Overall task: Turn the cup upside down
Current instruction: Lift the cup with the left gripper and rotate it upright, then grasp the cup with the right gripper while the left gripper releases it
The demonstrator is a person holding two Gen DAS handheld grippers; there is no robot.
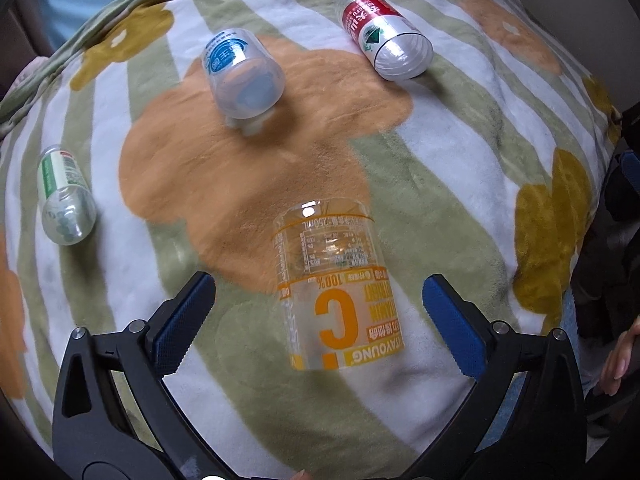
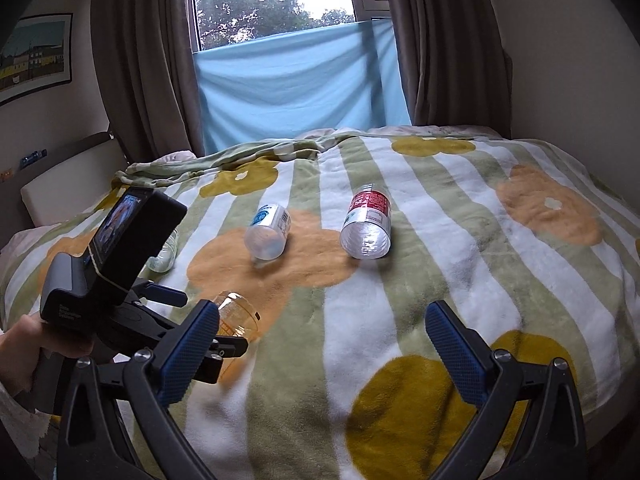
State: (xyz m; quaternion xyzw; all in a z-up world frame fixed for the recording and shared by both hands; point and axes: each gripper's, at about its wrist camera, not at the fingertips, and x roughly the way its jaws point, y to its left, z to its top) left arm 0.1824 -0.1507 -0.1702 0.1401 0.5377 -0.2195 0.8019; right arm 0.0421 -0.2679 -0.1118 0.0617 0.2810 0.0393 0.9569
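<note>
The clear plastic cup (image 1: 334,284) with orange "C" and "100%" print lies on its side on the plush striped flower blanket (image 1: 460,168), between the wide-spread blue-padded fingers of the left gripper (image 1: 320,312), untouched. Beyond the cup lie a blue-labelled cup (image 1: 244,76), a ribbed red-labelled one (image 1: 386,36) and, off to its left, a green-labelled one (image 1: 64,196), all on their sides. The right gripper (image 2: 320,344) is spread open over bare blanket, right of the cup

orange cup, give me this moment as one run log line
left gripper: open, straddling orange cup | orange cup: on its side on blanket, not gripped | right gripper: open, holding nothing | flip: not done
</note>
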